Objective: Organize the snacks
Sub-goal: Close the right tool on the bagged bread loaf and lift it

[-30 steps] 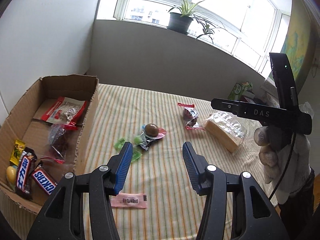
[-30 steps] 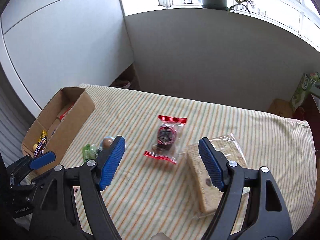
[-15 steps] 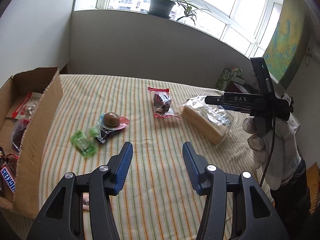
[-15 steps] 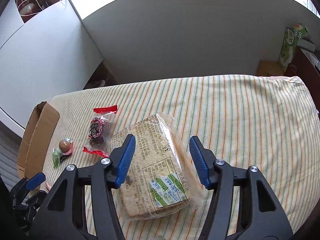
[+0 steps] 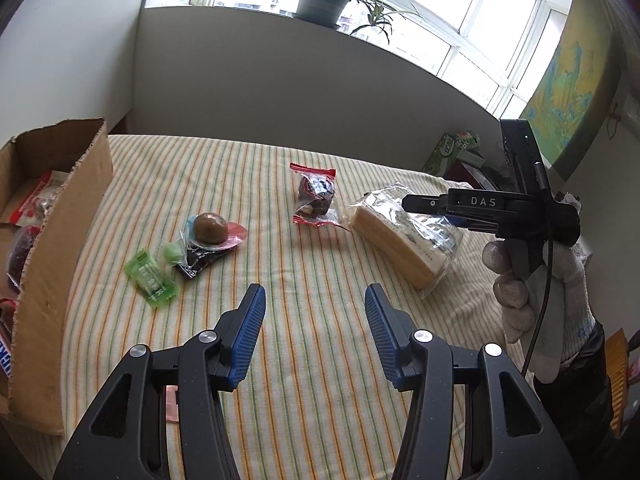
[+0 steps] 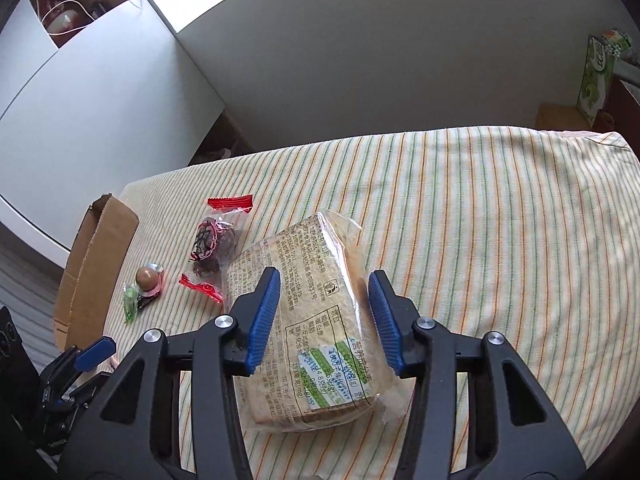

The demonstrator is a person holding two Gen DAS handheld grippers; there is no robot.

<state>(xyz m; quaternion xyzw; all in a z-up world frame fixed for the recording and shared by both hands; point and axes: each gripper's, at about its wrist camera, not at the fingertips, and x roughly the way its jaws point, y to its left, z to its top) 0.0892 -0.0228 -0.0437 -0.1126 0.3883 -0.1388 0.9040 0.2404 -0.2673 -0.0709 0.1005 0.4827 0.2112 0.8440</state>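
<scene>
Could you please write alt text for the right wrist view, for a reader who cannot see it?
The right gripper is closing its blue-padded jaws around a plastic-wrapped bread loaf lying on a striped tablecloth. Left of the loaf lie a red-edged snack packet and smaller sweets beside a cardboard box.

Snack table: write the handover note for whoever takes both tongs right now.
Right tongs: jaws closing around the wrapped bread, which lies between them on the striped cloth; firm pad contact cannot be confirmed yet.
Left tongs: open, empty, over bare cloth.
Done: the cardboard box at the left edge already holds several snacks.
Left on the cloth: bread, red-ended packet, brown ball candy, green sachet, and a pink packet partly hidden under the left tongs.
Next, probably: finish the grip on the bread, carry it to the box, then clear the small pieces.
</scene>
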